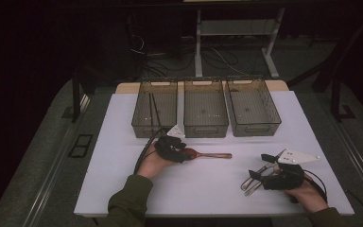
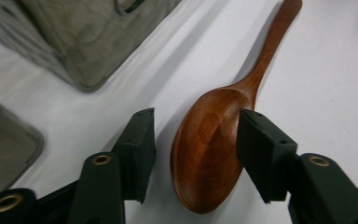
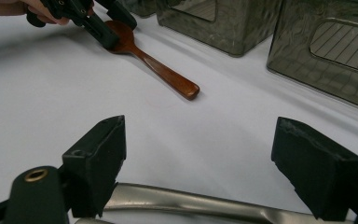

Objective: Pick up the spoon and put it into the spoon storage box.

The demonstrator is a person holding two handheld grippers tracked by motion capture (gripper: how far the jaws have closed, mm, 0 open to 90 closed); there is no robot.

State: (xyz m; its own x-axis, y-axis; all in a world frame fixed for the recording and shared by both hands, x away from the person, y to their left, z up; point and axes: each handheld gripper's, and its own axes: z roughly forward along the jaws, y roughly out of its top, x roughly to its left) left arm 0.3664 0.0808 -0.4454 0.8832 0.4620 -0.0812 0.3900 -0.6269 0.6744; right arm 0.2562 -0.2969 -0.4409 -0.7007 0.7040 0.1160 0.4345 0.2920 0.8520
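The left gripper (image 1: 185, 153) sits at the bowl end of a wooden spoon (image 1: 211, 155) that lies flat on the white surface (image 1: 208, 189), its handle running out toward the right, just in front of three clear bins (image 1: 205, 115) lined up at the far edge. In the left gripper view the jaws straddle the spoon's bowl (image 2: 207, 149): one pad rests against the bowl's edge, while the other stands apart from it with bare surface showing in the gap, so the jaws are parted and not yet clamped on the spoon. The right gripper (image 1: 256, 177) is well apart, near the front right of the surface, above some metal cutlery (image 1: 251, 182). In the right gripper view its jaws stand wide, with a metal handle (image 3: 191, 203) lying across beneath them, not pinched
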